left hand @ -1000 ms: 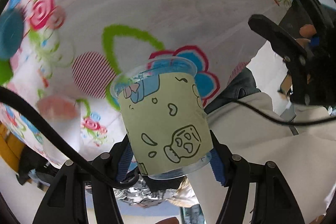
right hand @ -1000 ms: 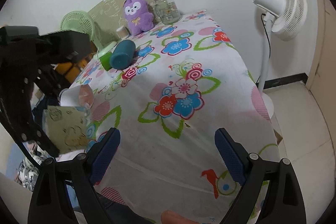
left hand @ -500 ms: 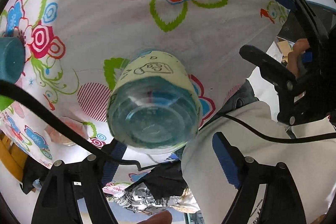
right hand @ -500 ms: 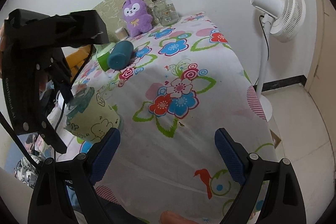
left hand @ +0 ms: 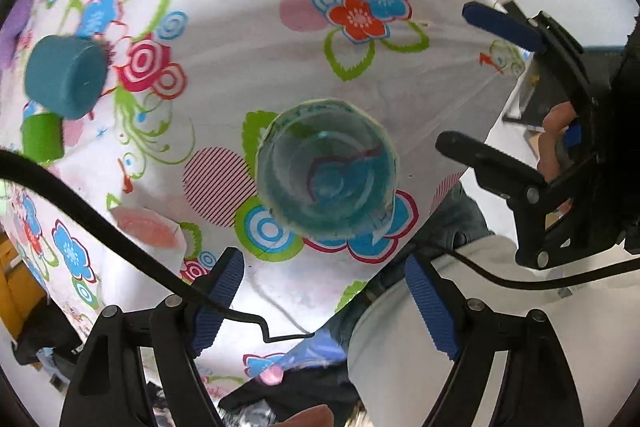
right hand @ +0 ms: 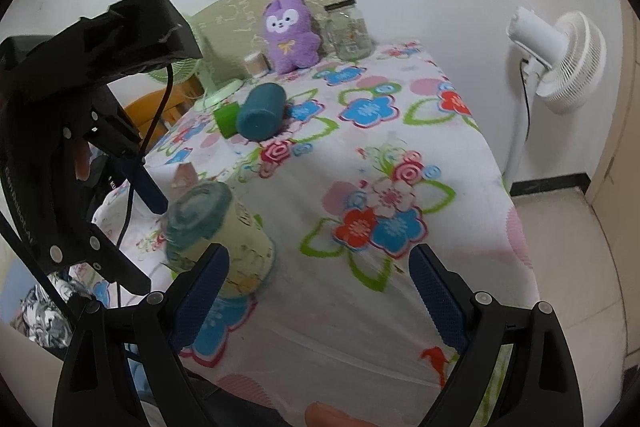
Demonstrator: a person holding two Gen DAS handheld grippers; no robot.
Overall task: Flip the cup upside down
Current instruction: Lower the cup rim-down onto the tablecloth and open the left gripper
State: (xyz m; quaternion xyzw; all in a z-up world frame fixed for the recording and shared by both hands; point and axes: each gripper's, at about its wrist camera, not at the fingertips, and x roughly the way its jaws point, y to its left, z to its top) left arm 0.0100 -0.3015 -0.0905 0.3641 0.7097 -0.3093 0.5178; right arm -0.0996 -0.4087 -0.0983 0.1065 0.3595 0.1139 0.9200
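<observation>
The clear plastic cup (left hand: 326, 169) with a pale green cartoon sleeve stands upside down on the flowered tablecloth, its base facing up. It also shows in the right wrist view (right hand: 218, 233) near the table's left front edge. My left gripper (left hand: 324, 301) is open above it, fingers apart and not touching it. My right gripper (right hand: 318, 291) is open and empty, to the right of the cup. In the left wrist view the right gripper (left hand: 492, 83) hangs at the right.
A teal cylinder (right hand: 260, 111) and a green block (right hand: 225, 119) lie further back. A purple plush (right hand: 289, 33), a glass jar (right hand: 349, 29) and a green fan stand at the far edge. A white floor fan (right hand: 560, 63) stands right of the table (right hand: 460, 187).
The left gripper turned the cup over, set it base-up on the cloth, opened and drew back above it. The right gripper stayed open and nearly still.
</observation>
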